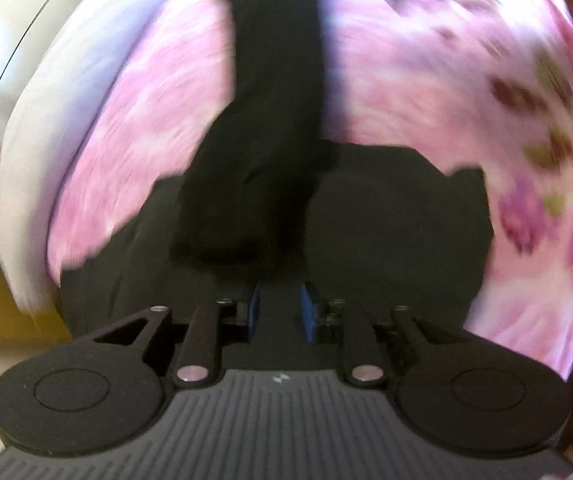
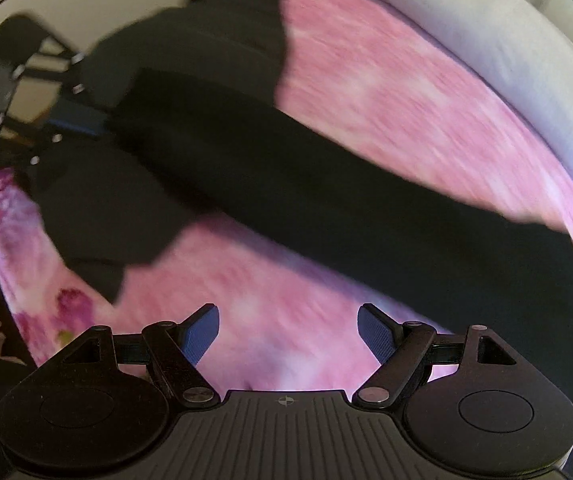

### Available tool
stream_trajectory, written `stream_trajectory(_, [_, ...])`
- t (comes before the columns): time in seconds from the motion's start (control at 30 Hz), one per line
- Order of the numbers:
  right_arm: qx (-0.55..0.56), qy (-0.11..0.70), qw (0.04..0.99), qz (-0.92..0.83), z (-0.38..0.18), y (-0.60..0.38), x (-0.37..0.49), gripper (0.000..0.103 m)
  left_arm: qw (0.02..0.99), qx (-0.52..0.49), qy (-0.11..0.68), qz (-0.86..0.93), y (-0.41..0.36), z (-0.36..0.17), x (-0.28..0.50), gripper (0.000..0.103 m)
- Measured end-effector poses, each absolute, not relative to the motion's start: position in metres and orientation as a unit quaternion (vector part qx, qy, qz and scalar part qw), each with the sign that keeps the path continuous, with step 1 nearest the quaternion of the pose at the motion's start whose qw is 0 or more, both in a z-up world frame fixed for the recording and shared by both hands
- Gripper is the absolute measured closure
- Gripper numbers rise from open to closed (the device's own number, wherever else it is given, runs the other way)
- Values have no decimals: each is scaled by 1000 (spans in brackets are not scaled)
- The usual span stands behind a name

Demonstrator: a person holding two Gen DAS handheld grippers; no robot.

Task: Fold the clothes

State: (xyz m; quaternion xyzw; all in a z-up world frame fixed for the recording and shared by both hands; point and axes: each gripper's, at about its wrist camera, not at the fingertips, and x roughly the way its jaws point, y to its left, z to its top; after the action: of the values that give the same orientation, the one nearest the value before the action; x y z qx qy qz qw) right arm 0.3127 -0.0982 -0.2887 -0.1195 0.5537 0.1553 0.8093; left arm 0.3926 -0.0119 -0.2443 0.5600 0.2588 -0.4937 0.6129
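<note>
Through heavy motion blur, a black garment stretches across the pink floral bedspread toward its white edge, one end hiding the left gripper pads so its grip is unreadable, while the right gripper gapes empty over bare spread

No readable text, label, brand or number shows; both views are blurred.
</note>
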Motion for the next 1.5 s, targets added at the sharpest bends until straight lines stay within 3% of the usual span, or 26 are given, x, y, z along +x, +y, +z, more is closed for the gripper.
stream_trajectory(0.17, [-139, 494, 829, 222, -299, -41, 332, 24, 686, 479, 335, -434, -9, -225, 429, 76])
stream_trajectory(0.47, [-183, 450, 838, 248, -320, 28, 376, 24, 714, 465, 336, -401, -6, -218, 439, 71])
stream_trajectory(0.53, [-206, 449, 833, 248, -327, 40, 383, 38, 716, 461, 340, -398, -2, -219, 436, 71])
stream_trajectory(0.6, [-218, 455, 827, 248, -332, 48, 390, 73, 719, 456, 346, -394, 3, -221, 433, 70])
stream_trajectory(0.7, [-201, 472, 822, 249, -334, 48, 400, 91, 724, 445, 355, -390, 2, -223, 429, 71])
stream_trajectory(0.8, [-149, 458, 841, 245, -311, 30, 408, 95, 727, 438, 352, -396, -11, -221, 424, 71])
stream_trajectory(1.03, [85, 343, 921, 165, -214, -125, 401, 96, 719, 421, 325, -448, -87, -220, 389, 71])
stream_trajectory(1.27, [147, 223, 963, 24, -141, -343, 303, 96, 690, 422, 289, -512, -209, -224, 325, 71])
stream_trajectory(1.33, [146, 201, 968, -31, -135, -404, 258, 96, 687, 424, 283, -518, -246, -228, 301, 71])
stream_trajectory(1.5, [217, 220, 934, -180, -218, -556, 154, 95, 687, 426, 302, -504, -349, -253, 232, 70])
